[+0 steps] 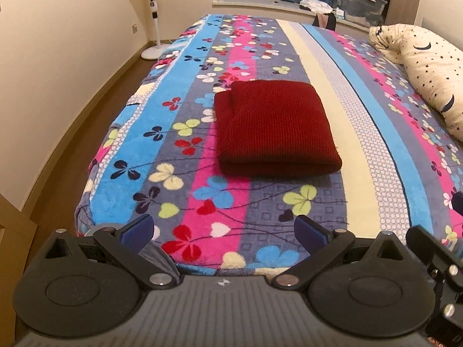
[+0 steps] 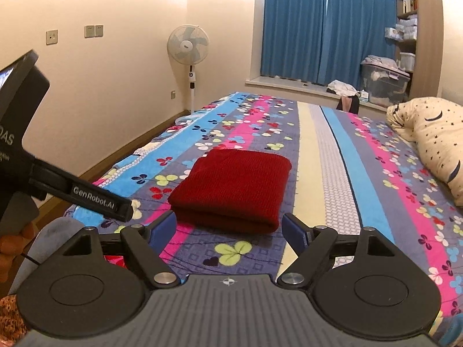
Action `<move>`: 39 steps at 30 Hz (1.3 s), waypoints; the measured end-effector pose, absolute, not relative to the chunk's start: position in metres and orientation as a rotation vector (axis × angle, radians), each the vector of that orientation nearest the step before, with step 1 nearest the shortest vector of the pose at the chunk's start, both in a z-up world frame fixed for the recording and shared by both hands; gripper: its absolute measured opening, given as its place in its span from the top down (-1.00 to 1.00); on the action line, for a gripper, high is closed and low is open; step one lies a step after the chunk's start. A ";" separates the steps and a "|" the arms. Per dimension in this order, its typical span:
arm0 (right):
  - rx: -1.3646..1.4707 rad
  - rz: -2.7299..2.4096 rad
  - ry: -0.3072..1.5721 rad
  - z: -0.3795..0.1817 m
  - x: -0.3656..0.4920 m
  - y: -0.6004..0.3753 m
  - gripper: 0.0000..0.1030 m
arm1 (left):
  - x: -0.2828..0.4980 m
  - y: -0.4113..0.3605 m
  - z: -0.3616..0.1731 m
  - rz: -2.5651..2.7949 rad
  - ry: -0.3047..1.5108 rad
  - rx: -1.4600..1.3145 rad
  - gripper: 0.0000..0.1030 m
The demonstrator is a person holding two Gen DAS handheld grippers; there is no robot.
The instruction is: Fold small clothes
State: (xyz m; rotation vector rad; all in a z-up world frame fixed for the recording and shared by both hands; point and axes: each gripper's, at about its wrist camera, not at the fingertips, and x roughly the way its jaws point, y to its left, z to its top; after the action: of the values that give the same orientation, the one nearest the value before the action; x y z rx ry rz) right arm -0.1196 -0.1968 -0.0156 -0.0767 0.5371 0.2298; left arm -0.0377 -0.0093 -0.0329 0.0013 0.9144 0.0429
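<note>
Folded red sweater (image 1: 275, 127) lies flat on the bedspread (image 1: 361, 133), clear of both grippers.

Left gripper (image 1: 224, 232) and right gripper (image 2: 230, 231) hover near the bed's near end, jaws spread, nothing between them. A starred pillow (image 1: 428, 66) lies to the sweater's right, well apart; a fan (image 2: 188, 46) stands by the wall.

Both your wrist cameras look from the foot of the bed (image 1: 327, 202) along its length toward the blue curtains (image 2: 327, 26). Your left view tilts down more steeply; your right sits flatter. Both share the folded red sweater (image 1: 275, 127), fan (image 2: 188, 44) and pillow (image 2: 434, 138).
</note>
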 end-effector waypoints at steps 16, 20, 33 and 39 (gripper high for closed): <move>-0.064 0.263 0.652 -0.038 -0.073 -0.193 -0.63 | 0.014 0.002 -0.057 0.106 1.013 0.011 -1.00; -0.053 0.265 0.709 -0.051 -0.049 -0.199 -0.63 | 0.041 -0.004 -0.069 0.128 1.046 0.025 -1.00; 0.048 0.329 0.882 -0.083 0.109 -0.245 -0.80 | 0.160 0.017 -0.123 0.226 1.158 -0.176 -1.00; 0.158 0.328 0.936 -0.104 0.240 -0.279 -0.81 | 0.199 0.028 -0.163 0.227 1.190 -0.426 -1.00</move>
State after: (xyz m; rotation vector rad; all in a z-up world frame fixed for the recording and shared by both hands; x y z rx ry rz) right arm 0.2402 -0.2791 -0.1044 0.1581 0.9356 0.3280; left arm 0.1992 0.0279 -0.1625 -0.4258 1.1901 0.2266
